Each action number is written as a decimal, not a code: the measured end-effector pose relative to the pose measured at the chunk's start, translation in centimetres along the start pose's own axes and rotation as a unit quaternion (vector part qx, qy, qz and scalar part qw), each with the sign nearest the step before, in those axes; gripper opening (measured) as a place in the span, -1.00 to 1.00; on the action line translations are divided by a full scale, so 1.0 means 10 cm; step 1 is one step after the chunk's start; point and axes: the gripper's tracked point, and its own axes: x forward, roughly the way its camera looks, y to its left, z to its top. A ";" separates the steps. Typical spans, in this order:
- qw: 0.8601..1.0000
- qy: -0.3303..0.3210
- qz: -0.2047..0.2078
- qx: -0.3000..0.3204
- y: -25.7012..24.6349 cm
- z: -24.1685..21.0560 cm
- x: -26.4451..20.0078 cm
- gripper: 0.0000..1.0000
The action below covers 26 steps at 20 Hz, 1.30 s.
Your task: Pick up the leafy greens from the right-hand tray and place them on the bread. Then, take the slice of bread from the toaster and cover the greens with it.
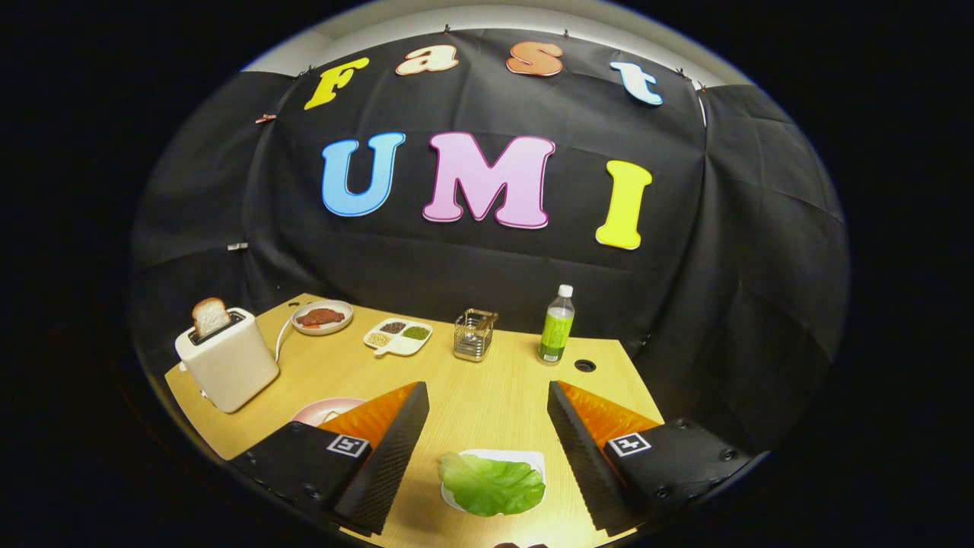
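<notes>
The jaws (pixel 487 434) stand wide apart above the near part of the wooden desk (pixel 494 388), holding nothing. Between them, close to the desk's near edge, a green lettuce leaf (pixel 491 484) lies on a small white tray (pixel 525 460); the leaf covers most of the tray and hangs a little over its near rim. Neither finger touches the leaf or the tray.

Over by the desk's left edge stands a cream toaster (pixel 227 365) with a slice of bread (pixel 210 315) sticking upright out of its slot. Just this side of the toaster, a pink plate (pixel 323 411) peeks out from behind the left finger; I cannot tell what lies on it, since the finger hides most of it.

Along the far edge of the desk, from left to right: a round plate with something reddish-brown (pixel 323 317) on it, a white divided dish (pixel 398 336) with small heaps of dark, pale and green bits in its compartments, a square wire holder (pixel 475 334), and an upright bottle with a green label and white cap (pixel 556 325). Near the bottle, toward the desk's right edge, there is a round hole (pixel 584 365) in the desk top. All these things stand well apart from the jaws and from the leaf.
</notes>
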 end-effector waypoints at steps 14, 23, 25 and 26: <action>0.980 0.177 0.082 -0.024 -0.09 -1.64 0.68 0.96; 0.961 0.245 0.122 -0.032 -0.02 -2.17 0.73 0.96; 0.962 0.245 0.122 -0.017 -0.03 -2.17 0.74 0.97; 0.962 0.244 0.123 -0.018 -0.03 -2.17 0.75 0.96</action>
